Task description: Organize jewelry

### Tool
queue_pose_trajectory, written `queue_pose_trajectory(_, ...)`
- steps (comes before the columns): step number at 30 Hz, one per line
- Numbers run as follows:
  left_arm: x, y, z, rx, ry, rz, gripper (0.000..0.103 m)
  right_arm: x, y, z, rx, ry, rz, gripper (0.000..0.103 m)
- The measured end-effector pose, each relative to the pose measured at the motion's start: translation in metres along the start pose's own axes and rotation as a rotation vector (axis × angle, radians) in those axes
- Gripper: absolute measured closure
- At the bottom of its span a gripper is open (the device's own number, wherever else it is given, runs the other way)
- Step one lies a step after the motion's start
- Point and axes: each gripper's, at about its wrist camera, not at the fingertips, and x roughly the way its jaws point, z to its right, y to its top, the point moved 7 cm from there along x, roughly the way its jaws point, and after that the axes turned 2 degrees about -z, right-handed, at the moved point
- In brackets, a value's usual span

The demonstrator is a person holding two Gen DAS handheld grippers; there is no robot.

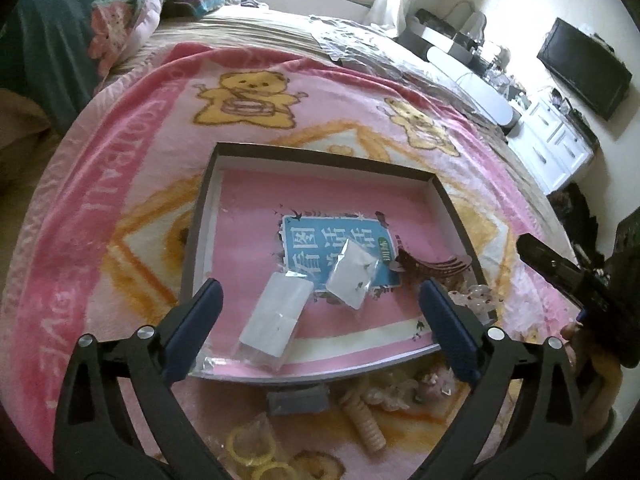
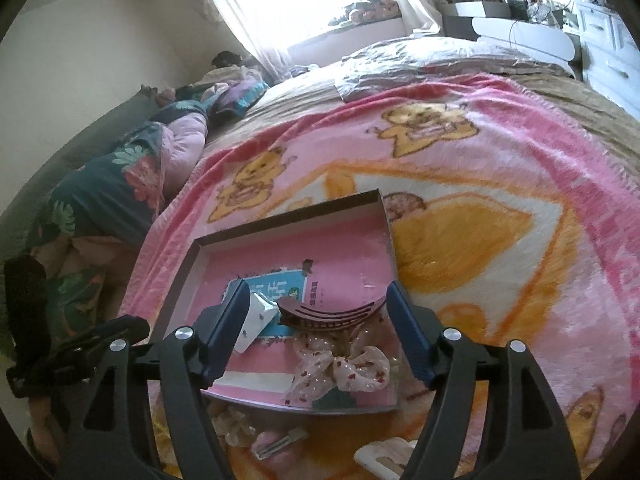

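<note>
A shallow open box (image 1: pixel 208 184) with a pink lining lies on the bed; it also shows in the right wrist view (image 2: pixel 192 264). In it lie two small clear earring bags (image 1: pixel 276 320) (image 1: pixel 352 276), a brown hair comb (image 1: pixel 432 266) (image 2: pixel 332 312) and a pink dotted bow (image 2: pixel 348 368). My left gripper (image 1: pixel 320 300) is open and empty, above the box's near part, around the bags. My right gripper (image 2: pixel 316 304) is open and empty, with the comb and bow between its fingers; touch cannot be told.
The box rests on a pink bear-print blanket (image 1: pixel 132 128). Loose hair things lie before the box: yellow rings (image 1: pixel 252 448), a beige coil tie (image 1: pixel 366 420), a grey block (image 1: pixel 298 400), a pink clip (image 2: pixel 276 446). Bedding is piled at the left (image 2: pixel 104 200).
</note>
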Motion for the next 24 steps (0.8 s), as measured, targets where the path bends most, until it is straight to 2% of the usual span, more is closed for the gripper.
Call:
queue_pose_trajectory(3, -0.009, -0.001, -0.002, -0.009, 0.008, 0.013, 0.009, -0.015, 0.003, 0.001, 0.000, -0.001, 0.032, 0.026)
queue_pose_trajectory(12, -0.049, -0.003, -0.001, -0.030, 0.001, 0.081, 0.009, -0.058, 0.013, 0.005, 0.003, 0.006, 0.095, 0.025)
queue_pose_trajectory(24, -0.100, -0.018, 0.017, 0.010, 0.009, 0.152, 0.009, -0.117, 0.000, -0.022, -0.112, 0.002, 0.158, 0.025)
